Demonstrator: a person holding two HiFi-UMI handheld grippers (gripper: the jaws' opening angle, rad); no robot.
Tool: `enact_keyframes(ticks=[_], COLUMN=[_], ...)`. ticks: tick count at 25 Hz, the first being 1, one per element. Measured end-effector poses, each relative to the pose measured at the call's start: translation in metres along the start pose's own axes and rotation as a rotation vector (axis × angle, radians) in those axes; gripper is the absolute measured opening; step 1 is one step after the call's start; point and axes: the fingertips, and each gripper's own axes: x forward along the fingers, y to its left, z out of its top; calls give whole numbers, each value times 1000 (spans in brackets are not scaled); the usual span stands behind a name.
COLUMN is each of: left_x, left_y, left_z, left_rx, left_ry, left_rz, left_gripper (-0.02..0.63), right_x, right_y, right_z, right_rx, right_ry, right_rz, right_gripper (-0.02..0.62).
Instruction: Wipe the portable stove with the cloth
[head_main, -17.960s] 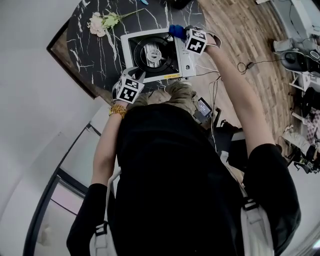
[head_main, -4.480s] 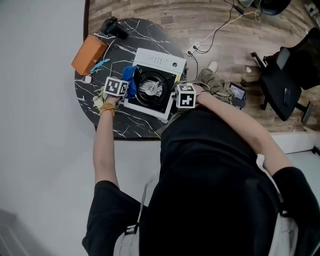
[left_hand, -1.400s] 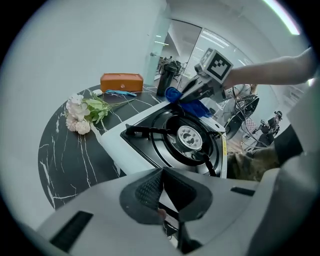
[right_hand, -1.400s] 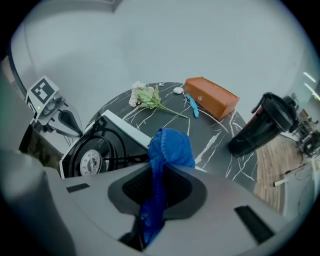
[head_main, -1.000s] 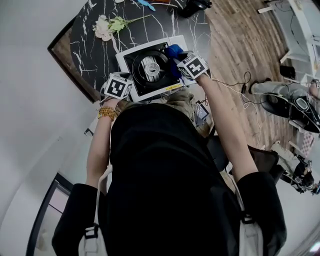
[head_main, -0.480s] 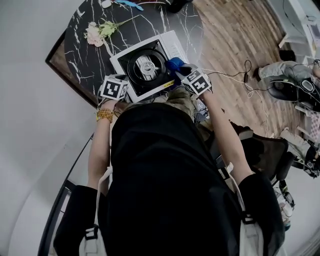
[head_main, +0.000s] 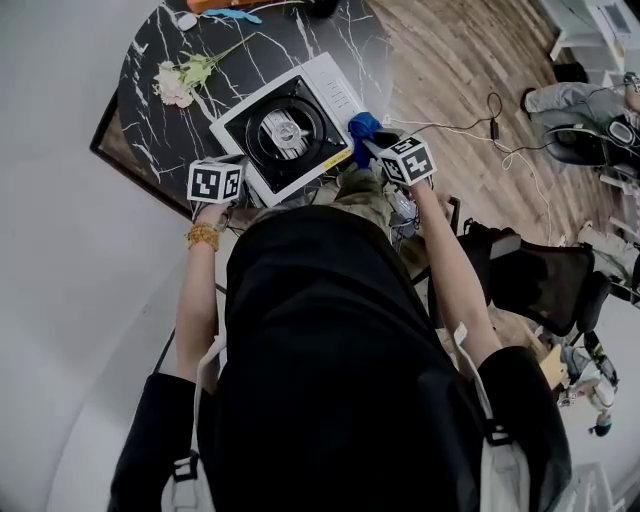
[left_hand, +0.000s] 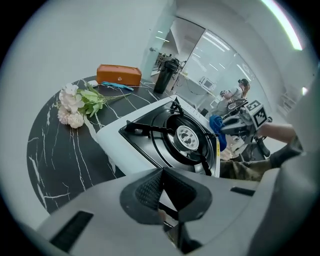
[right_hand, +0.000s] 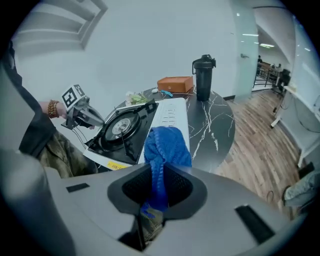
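The white portable stove (head_main: 335, 95) with its black burner well (head_main: 283, 128) stands on the black marble table (head_main: 150, 60). My right gripper (head_main: 376, 146) is shut on a bunched blue cloth (head_main: 361, 129), which sits at the stove's right-hand edge beside the control panel. In the right gripper view the blue cloth (right_hand: 166, 144) rises from between the jaws in front of the stove (right_hand: 170, 117). My left gripper (head_main: 237, 171) is shut at the stove's near left corner with nothing visibly between its pads. From the left gripper view the stove (left_hand: 120, 145) lies just beyond the jaws.
Pale flowers (head_main: 178, 80) lie on the table left of the stove. An orange box (left_hand: 119, 76) and a black bottle (left_hand: 165, 76) stand at the far side. Cables (head_main: 480, 115) run over the wood floor, and a dark chair (head_main: 530, 280) stands to the right.
My right gripper has carried the blue cloth off the burner area to the stove's right-hand edge. The left gripper has stayed at the near left corner.
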Motion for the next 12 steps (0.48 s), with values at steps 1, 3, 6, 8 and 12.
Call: enact_keyframes(ticks=[1, 3, 6, 8, 12], left_x=[0, -1, 0, 0, -2], left_y=[0, -1, -1, 0, -2], left_z=[0, 0, 0, 1, -2], left_rx=[-13, -11, 20, 27, 28], left_ry=[-3, 5, 23, 17, 10], left_rz=[-16, -27, -16, -13, -26], left_gripper=[6, 6, 5, 6, 5], right_x=[1, 2, 3, 3, -7], right_y=[1, 7, 14, 25, 60], right_z=[0, -1, -3, -5, -7], right_rx=[-11, -37, -9, 12, -11], right_ry=[4, 11, 12, 24, 30], right_rz=[-19, -45, -24, 25, 128], right_gripper=[46, 46, 46, 46, 46])
